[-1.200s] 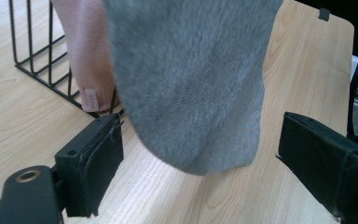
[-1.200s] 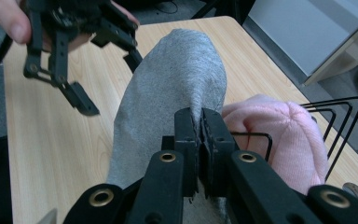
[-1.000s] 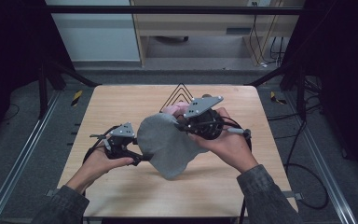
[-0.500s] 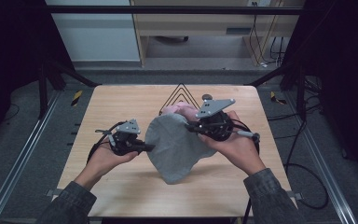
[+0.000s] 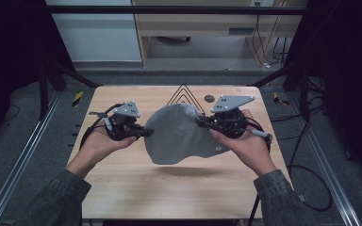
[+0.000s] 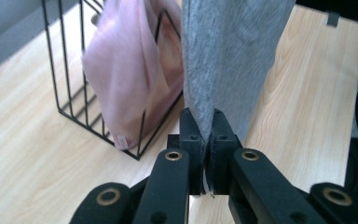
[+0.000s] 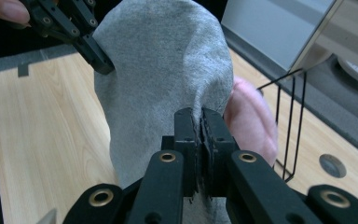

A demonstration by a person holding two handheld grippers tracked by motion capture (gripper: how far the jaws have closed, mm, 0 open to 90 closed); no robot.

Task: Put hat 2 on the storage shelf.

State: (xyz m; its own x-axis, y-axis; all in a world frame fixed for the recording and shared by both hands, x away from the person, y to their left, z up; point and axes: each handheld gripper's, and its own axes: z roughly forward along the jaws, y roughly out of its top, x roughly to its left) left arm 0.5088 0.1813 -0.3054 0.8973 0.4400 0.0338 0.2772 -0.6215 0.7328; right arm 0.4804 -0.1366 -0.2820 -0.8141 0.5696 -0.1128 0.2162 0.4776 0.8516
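Grey cloth [image 5: 181,134] hangs spread above mid table [image 5: 122,188], off the surface w/ shadow under it. Left hand-held gripper [image 5: 147,133] jaws pinched tight on its left edge; right hand-held gripper [image 5: 200,121] jaws closed on its upper right edge. Behind cloth: black wire basket [image 6: 70,70] w/ pink cloth [image 6: 121,65] inside, at table's far side.

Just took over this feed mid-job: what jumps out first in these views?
A grey cloth hangs stretched above the middle of the table, pinched at its edges by the left gripper and the right gripper, both shut on it. Behind it, at the far edge, a black wire rack holds a pink cloth.
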